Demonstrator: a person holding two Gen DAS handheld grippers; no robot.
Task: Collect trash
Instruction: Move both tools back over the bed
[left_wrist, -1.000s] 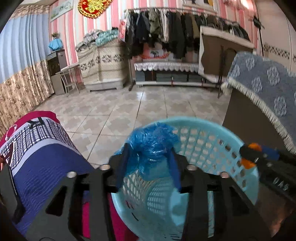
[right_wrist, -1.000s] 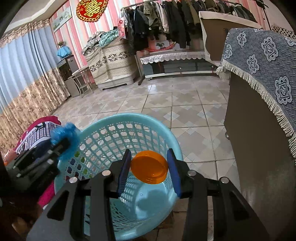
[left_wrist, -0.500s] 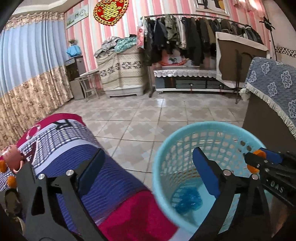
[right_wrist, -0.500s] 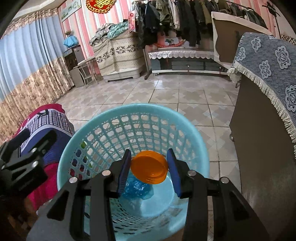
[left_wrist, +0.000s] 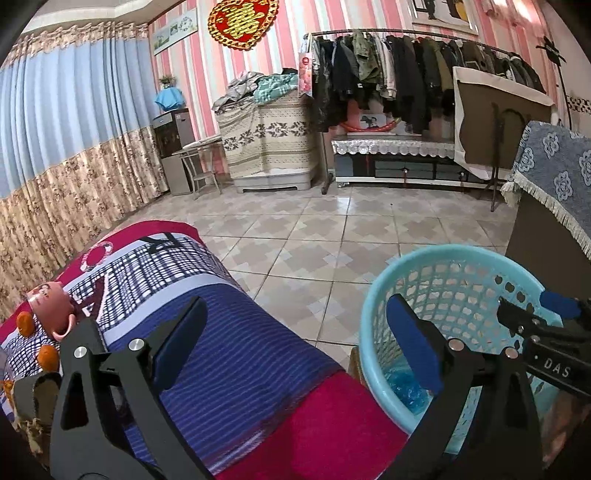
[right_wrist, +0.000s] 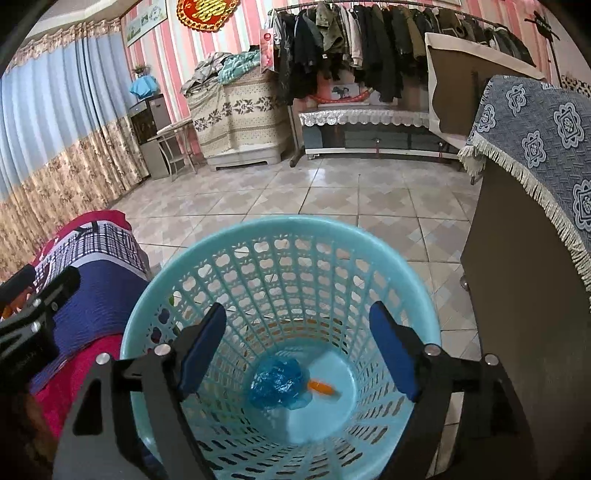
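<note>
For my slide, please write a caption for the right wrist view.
Right gripper opening above turquoise basket holding crumpled blue bag.

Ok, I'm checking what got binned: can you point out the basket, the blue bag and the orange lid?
basket (right_wrist: 295, 225): right wrist view, far rim.
blue bag (right_wrist: 277, 384): right wrist view, middle of the crumpled plastic.
orange lid (right_wrist: 322, 387): right wrist view, its visible edge on the basket floor.

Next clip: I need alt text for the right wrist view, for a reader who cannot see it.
The right gripper hangs over a light blue mesh basket, its jaws opening with nothing between them. At the basket's bottom lie a crumpled blue plastic bag and an orange lid. A striped blanket lies left; tiled floor stretches beyond.
</note>
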